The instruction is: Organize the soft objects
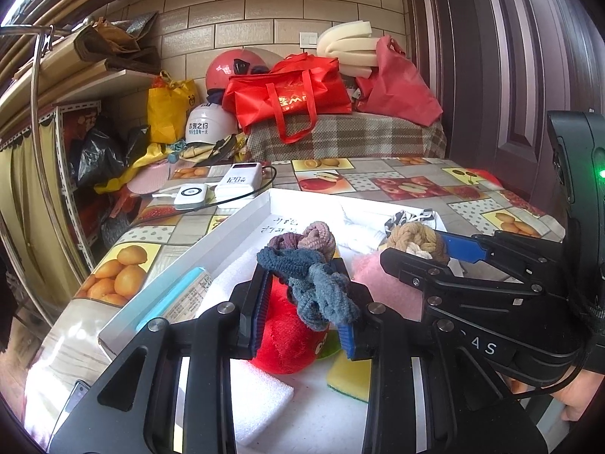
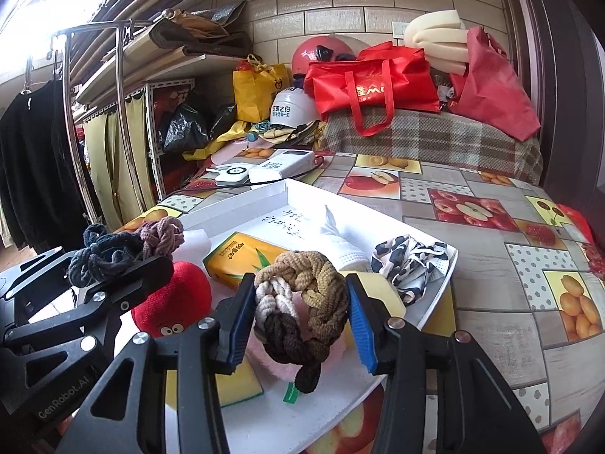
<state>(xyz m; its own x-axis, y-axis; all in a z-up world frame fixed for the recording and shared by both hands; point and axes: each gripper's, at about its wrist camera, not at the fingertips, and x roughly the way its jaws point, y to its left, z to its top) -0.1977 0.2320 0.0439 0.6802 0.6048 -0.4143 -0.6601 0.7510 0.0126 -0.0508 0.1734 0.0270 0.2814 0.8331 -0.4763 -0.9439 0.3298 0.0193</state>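
Right now my left gripper (image 1: 302, 302) is clamped on a blue-grey braided scrunchie (image 1: 314, 283), whose mauve and pink end curls up past my fingertips toward twelve o'clock. My right gripper (image 2: 300, 310) pinches a brown braided scrunchie (image 2: 302, 302) between its blue pads (image 2: 361, 325); its cream, tan and dark brown strands fill the gap and a dark tail hangs down at six. Both jaws stand narrow, each closed on its own band, and both hang over the white tray (image 2: 435, 295).

Under my left fingers lies a red plush toy (image 1: 287, 340) with cartoon eyes, a white foam block (image 1: 261, 401) at seven o'clock from it and a yellow sponge (image 1: 349, 378) at four. Pink fluffy cloth (image 1: 382, 283) lies beneath the right gripper. Further in, at eleven from the brown band, lies a yellow tissue pack (image 2: 242, 261), with a white glove (image 2: 344, 246) at one and a black-and-white patterned mask (image 2: 408, 265) at two, by the tray's right rim.

Beyond the tray, on the fruit-print tablecloth (image 2: 491, 246), two white power banks (image 1: 227, 185) sit at eleven. Farthest back are a red bag (image 1: 291, 94) and a white helmet (image 1: 208, 125).
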